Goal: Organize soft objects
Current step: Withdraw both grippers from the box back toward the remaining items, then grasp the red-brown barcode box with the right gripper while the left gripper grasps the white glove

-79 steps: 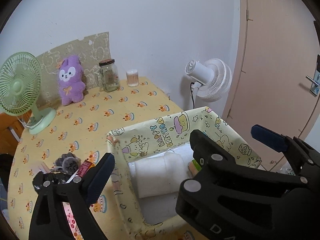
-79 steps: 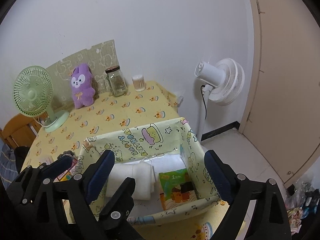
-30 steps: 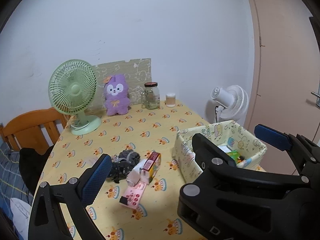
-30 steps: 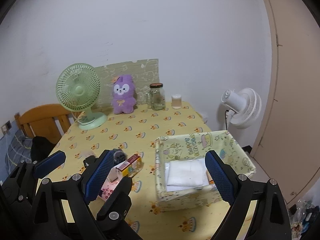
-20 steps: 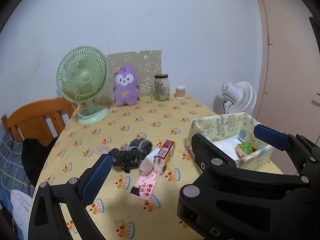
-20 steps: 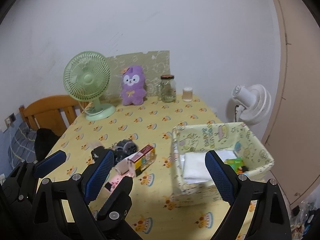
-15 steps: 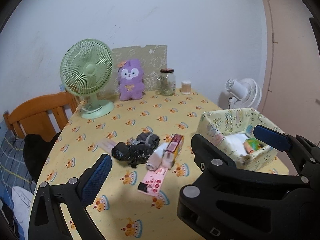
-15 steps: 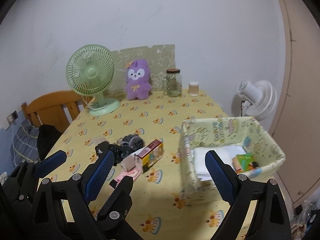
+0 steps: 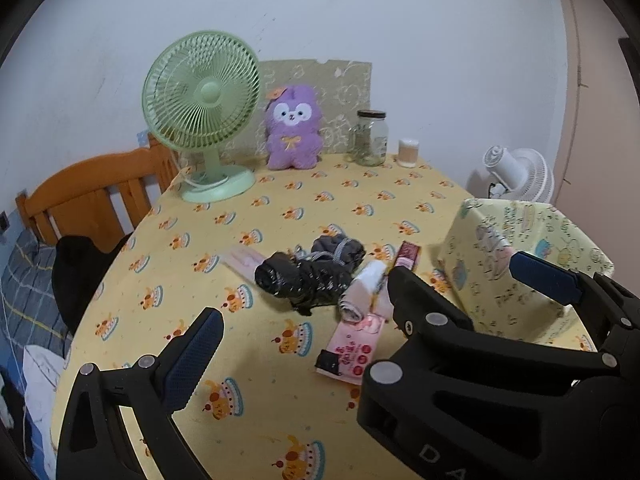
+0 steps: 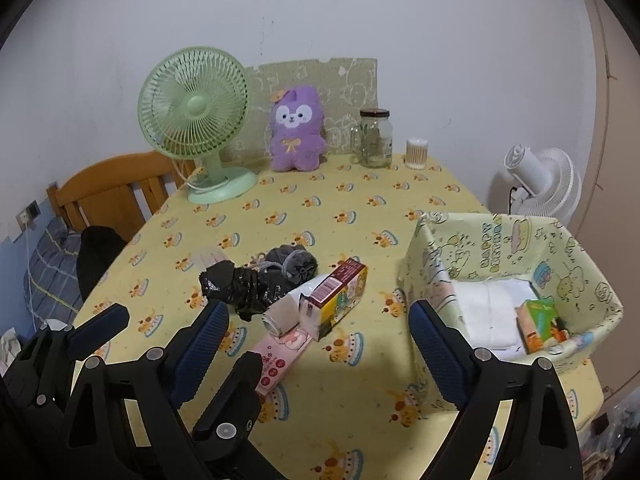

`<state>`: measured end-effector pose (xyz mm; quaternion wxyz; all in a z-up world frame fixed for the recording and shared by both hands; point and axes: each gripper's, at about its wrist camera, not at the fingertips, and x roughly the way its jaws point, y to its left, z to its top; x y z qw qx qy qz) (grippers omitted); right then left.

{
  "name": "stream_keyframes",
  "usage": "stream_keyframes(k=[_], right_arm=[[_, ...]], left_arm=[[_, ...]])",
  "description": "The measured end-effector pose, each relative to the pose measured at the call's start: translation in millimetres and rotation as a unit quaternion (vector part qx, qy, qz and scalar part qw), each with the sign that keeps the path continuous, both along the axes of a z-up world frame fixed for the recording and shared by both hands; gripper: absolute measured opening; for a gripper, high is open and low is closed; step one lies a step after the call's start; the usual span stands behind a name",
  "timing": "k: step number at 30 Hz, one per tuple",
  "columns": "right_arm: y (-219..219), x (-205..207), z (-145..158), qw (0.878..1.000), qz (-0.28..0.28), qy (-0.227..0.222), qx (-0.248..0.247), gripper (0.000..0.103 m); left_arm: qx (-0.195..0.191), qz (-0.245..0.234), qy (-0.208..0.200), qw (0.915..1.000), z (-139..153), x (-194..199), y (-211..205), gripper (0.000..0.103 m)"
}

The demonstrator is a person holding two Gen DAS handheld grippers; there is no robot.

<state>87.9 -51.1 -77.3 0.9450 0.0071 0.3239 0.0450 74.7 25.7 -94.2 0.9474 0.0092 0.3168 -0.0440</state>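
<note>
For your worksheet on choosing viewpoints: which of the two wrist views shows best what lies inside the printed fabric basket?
The right wrist view. It looks down past the rim of the fabric basket and shows a folded white cloth and a small green box inside. The left wrist view shows only the basket's outer wall; the right gripper's arm covers its lower part and hides the inside.

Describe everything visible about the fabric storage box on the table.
The fabric storage box is a soft-sided open bin in pale yellow-green with cartoon prints and lettering; its walls sag slightly. It stands upright near the right edge of the table, apart from the pile of items at the centre. Inside lie folded white cloth and a small green printed packet leaning by the right wall. Neither gripper touches it.
</note>
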Motion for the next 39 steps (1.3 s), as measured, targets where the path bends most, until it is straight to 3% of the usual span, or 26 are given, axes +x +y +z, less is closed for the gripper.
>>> stream_keyframes(k=[10,14,21,28,33,39], right_arm=[[11.0,24.4,-26.3,0.999,0.004,0.030,-0.019,0.078],[13.7,35.2,-35.7,0.999,0.010,0.045,-0.026,0.066],[15.2,51.8,-47.8,0.998,0.003,0.058,-0.029,0.065],[12.6,67.1,-56.7,0.998,-0.005,0.065,-0.025,0.051],[9.4,76.9,-64.0,0.997,-0.002,0.076,-0.023,0.037],[1.4,77.1,-65.3,0.997,-0.009,0.079,-0.018,0.030]], left_arm=[[-0.010,0.011,0.033,0.9993,-25.4,19.9,8.5,0.100],[-0.015,0.014,0.044,0.9988,-34.5,28.6,11.2,0.100],[-0.015,0.014,0.059,0.9981,-45.5,44.8,12.0,0.098],[-0.013,0.012,0.070,0.9974,-52.4,59.3,10.7,0.096],[-0.013,0.007,0.082,0.9965,-57.8,66.2,8.1,0.090],[-0.023,-0.015,0.088,0.9958,-58.8,69.4,0.3,0.079]])
